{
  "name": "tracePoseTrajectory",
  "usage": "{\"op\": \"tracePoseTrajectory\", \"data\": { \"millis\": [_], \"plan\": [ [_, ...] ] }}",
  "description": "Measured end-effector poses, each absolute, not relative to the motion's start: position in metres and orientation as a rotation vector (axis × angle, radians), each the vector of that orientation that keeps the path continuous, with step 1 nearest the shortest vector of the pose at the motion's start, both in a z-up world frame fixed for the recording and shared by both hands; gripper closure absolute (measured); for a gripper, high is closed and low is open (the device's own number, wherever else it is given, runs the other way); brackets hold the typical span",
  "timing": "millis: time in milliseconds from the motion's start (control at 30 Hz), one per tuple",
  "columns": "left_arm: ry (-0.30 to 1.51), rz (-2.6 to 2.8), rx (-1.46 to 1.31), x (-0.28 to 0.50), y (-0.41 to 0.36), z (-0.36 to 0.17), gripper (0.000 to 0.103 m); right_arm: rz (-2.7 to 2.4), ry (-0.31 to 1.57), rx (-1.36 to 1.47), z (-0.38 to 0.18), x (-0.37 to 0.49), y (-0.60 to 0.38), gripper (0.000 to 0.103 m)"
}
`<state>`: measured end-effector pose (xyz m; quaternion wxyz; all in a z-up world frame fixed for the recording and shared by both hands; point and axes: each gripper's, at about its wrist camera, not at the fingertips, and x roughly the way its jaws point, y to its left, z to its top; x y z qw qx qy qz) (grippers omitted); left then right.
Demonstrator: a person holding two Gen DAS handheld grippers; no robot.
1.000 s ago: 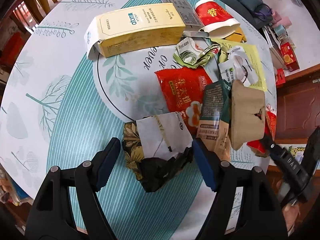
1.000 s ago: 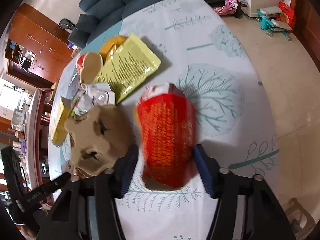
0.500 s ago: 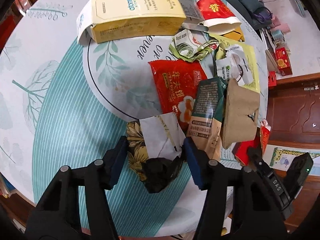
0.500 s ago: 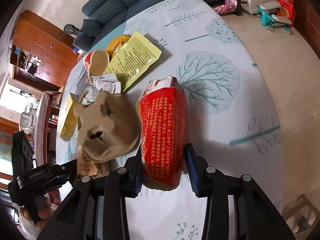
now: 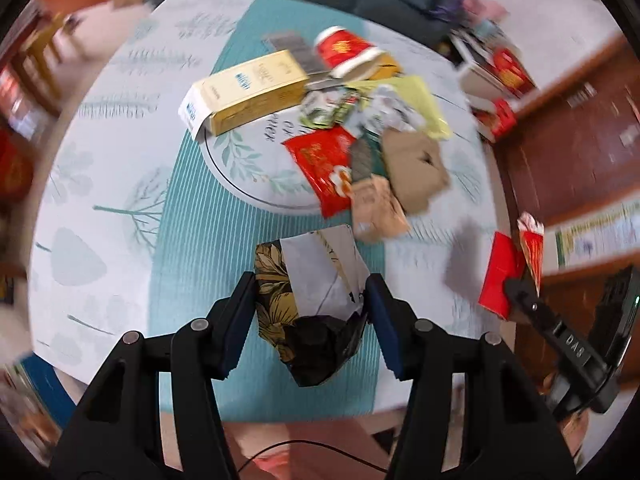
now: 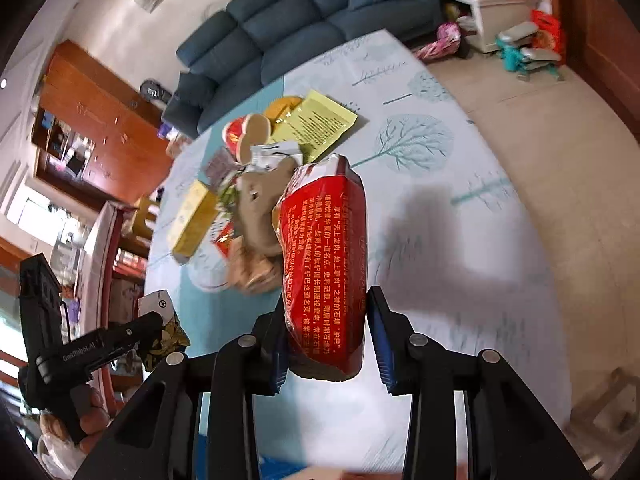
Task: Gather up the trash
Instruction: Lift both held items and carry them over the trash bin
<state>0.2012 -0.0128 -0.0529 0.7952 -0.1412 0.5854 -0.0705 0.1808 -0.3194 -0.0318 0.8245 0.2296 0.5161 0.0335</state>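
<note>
My left gripper [image 5: 310,284] is shut on a crumpled black-and-gold floral packet [image 5: 276,280] with a white torn sheet on it, and holds it above the teal-striped table [image 5: 120,160]. In the right wrist view my right gripper [image 6: 326,304] has a red printed snack bag [image 6: 324,248] between its jaws, which are still closing; the bag hangs clear of the table and casts a shadow. The left wrist view shows the right gripper [image 5: 520,292] with the red bag [image 5: 500,276] at the table's right edge. The left gripper [image 6: 152,320] shows at the left of the right wrist view.
A pile of trash lies mid-table: a yellow box [image 5: 248,92], a red paper cup [image 5: 344,48], a red snack packet [image 5: 324,160], a brown cardboard piece [image 5: 416,168] and a yellow-green packet [image 5: 420,96]. A blue sofa [image 6: 280,24] stands beyond the table.
Both grippers closed in on their items and rose. The floral packet and the red bag have left the table, which now looks farther away.
</note>
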Motion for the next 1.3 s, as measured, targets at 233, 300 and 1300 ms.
{"op": "tracePoseTrajectory", "data": {
  "millis": [233, 300, 1300],
  "plan": [
    [1.182, -0.342, -0.160, 0.124, 0.003, -0.014, 0.051, 0.024, 1.029, 0.539, -0.004, 0.076, -0.259, 0.072],
    [1.161, -0.394, -0.124, 0.099, 0.007, -0.008, 0.051, 0.020, 1.017, 0.533, 0.000, 0.047, -0.238, 0.072],
    [1.344, -0.424, 0.040, -0.040, -0.025, -0.157, 0.051, -0.066, 1.267, 0.611, -0.169, -0.108, -0.210, 0.073]
  ]
}}
